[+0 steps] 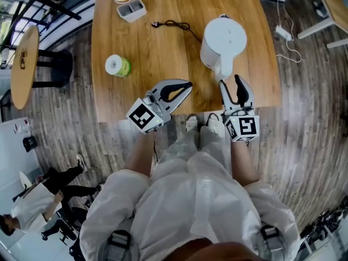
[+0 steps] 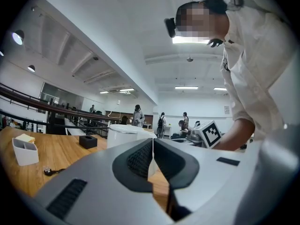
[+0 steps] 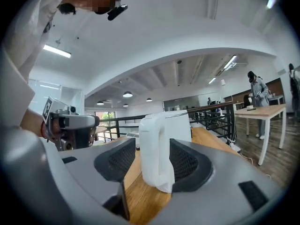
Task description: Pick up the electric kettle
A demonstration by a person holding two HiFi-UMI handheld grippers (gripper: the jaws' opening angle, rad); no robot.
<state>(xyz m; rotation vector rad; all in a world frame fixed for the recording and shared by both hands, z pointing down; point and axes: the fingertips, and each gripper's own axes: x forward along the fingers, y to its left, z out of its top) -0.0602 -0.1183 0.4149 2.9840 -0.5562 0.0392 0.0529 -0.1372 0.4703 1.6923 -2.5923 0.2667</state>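
Note:
A white electric kettle [image 1: 224,37] stands on the wooden table [image 1: 147,53] near its front right edge, its handle [image 1: 224,69] turned toward me. My right gripper [image 1: 234,86] is open at the table's edge, level with the handle. In the right gripper view [image 3: 152,161] the handle [image 3: 157,149] stands upright between the two jaws, with a gap at the left pad [image 3: 117,161]. The left gripper [image 1: 185,86] lies shut and empty to the kettle's left; its own view [image 2: 152,146] shows the kettle [image 2: 124,135] beyond the closed tips.
A green-and-white tape roll [image 1: 117,65] sits at the table's left. A white container [image 1: 131,10] and a black cord with plug [image 1: 171,24] lie further back. A round stool [image 1: 24,64] stands left of the table, a power strip [image 1: 284,33] on the floor at right.

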